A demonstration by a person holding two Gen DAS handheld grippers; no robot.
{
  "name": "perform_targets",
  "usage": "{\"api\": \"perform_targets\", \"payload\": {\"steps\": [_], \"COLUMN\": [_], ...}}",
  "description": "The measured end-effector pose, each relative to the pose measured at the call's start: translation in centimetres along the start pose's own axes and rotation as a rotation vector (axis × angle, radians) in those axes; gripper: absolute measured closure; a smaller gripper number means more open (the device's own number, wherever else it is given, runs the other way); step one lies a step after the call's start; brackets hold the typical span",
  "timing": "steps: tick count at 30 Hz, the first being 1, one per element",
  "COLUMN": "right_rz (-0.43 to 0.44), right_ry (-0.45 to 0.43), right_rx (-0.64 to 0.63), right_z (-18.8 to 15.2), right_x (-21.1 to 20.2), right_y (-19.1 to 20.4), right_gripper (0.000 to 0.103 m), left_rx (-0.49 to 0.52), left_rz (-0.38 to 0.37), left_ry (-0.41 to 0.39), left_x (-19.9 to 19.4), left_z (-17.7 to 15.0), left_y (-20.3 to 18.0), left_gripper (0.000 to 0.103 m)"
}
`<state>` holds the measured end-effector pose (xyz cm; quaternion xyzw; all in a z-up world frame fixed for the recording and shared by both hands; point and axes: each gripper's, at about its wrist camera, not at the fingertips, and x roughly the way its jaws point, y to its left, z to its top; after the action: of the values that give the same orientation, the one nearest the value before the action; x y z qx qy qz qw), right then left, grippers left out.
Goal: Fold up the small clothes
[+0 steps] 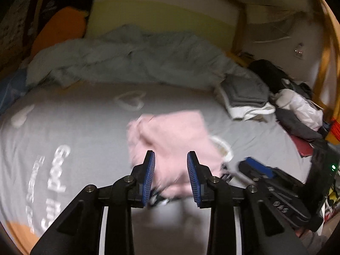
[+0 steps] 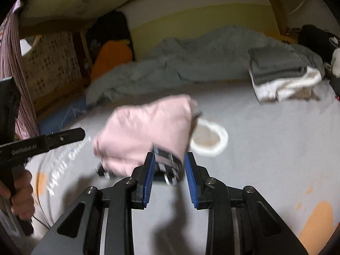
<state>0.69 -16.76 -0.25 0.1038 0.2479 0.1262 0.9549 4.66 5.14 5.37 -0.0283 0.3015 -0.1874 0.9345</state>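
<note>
While the left tongs [image 1: 170, 153] stand open, pink cloth [image 2: 144, 127] sits between the right tongs [image 2: 169, 153], low in their view. Pinched? I cannot tell.

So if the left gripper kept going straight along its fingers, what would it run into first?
Most likely the folded pink garment: it lies directly ahead between the left gripper fingers, on the grey bedsheet. The picture is blurred, so the depth is uncertain.
</note>
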Motion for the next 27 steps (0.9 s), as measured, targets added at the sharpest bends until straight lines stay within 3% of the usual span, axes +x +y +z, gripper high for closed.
{"api": "perform_targets", "payload": {"steps": [3,8,10,15,16,17,19,22,25,27], "right_rz": [0.016,0.076,0.078,0.091,0.094,0.094,0.073,0.097,0.169,0.193], "right_ry": [0.017,0.124,0.165,0.177,0.178,0.178,0.165,0.163,0.197,0.206], "right_rx": [0.048,0.141,0.132,0.133,0.145,0.155,0.196,0.295,0.408,0.422], "right_z": [1.6,1.3,0.2,-0.2,0.0,0.1,0.6,0.8,0.7,0.8], "right_x": [1.5,4.6,5.3,5.1,5.1,5.2,5.4,6.0,7.4,8.1], "right_y": [0.1,-0.7,-1.1,-1.5,-1.7,-1.9,-2.7,-4.4,-5.8,-6.0], "right_gripper": [0.081,0.082,0.082,0.081,0.078,0.064,0.036,0.035,0.035,0.035], "left_rx": [0.048,0.003,-0.054,-0.126,-0.162,-0.204,-0.287,-0.41,-0.532,-0.54], "left_rz": [0.017,0.105,0.074,0.023,-0.002,-0.022,-0.04,-0.099,-0.256,-0.28], "left_ry": [0.022,0.13,0.142,0.122,0.131,0.135,0.137,0.169,0.249,0.241], "left_x": [2.5,7.1,7.3,5.7,5.7,5.7,5.5,6.2,8.2,8.4], "left_z": [1.1,-0.5,-1.3,-1.7,-1.7,-1.8,-2.0,-2.6,-3.7,-3.8], "left_y": [-1.1,0.7,1.9,3.0,3.4,4.0,5.3,7.3,8.6,8.7], "left_gripper": [0.072,0.075,0.073,0.07,0.066,0.063,0.038,0.027,0.023,0.023]}}
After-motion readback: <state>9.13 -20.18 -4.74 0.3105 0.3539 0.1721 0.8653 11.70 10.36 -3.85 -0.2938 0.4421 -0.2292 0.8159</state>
